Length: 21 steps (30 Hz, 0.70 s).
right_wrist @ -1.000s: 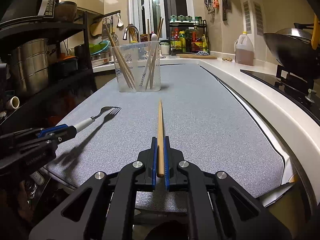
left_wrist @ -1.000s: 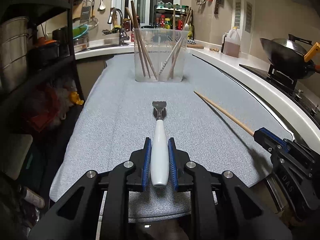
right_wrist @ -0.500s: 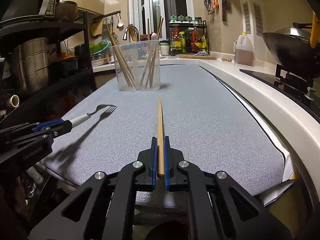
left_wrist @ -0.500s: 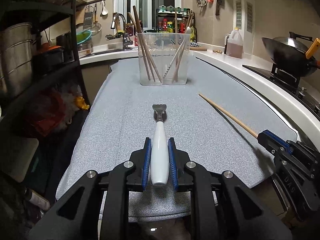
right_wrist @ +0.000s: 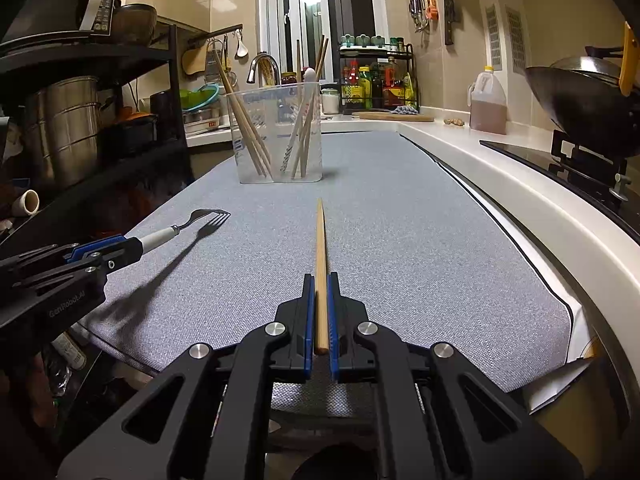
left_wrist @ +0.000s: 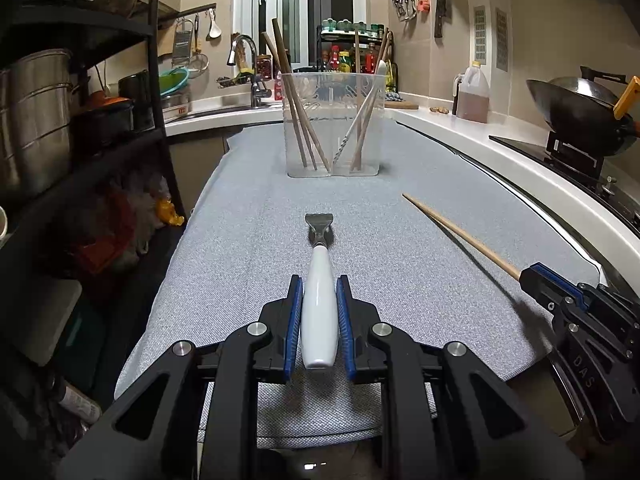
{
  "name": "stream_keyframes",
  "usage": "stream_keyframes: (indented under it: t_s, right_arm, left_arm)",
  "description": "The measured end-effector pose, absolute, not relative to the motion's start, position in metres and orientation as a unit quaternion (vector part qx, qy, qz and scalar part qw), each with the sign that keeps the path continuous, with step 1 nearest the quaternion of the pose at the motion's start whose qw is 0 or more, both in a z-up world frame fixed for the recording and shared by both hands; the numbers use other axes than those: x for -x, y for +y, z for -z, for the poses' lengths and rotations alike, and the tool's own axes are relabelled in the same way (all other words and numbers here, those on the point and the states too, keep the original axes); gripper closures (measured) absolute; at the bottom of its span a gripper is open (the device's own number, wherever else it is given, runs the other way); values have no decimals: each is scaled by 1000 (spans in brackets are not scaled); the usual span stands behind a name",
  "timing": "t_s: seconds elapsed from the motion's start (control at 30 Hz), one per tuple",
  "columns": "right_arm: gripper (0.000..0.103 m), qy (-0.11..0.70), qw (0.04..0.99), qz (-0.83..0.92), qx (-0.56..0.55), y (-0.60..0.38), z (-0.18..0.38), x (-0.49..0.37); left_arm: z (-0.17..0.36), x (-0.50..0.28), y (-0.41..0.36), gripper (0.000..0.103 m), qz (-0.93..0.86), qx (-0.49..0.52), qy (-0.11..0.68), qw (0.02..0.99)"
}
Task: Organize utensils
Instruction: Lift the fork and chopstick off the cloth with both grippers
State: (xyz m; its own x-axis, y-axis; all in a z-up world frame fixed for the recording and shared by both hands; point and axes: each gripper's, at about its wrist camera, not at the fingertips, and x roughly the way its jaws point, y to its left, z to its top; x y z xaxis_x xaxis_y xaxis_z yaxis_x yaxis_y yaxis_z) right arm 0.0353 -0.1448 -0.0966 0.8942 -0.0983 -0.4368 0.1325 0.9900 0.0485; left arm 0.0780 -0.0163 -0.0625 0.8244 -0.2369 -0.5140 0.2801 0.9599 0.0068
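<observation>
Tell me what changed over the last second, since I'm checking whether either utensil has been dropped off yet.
Neither has. The left gripper has carried the fork up off the grey mat, its shadow now lying apart from it. The right gripper stays shut on the chopstick, barely moved. The clear container still stands ahead, its contents unchanged.
</observation>
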Motion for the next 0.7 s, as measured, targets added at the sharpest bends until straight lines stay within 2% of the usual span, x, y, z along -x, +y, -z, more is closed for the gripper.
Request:
stream_keyframes:
  t_s: [0.7]
  right_arm:
    - [97,234,969,65,-34,-144,109,-36]
  left_arm:
    - [80,-85,-14,86,126,-54,280,950]
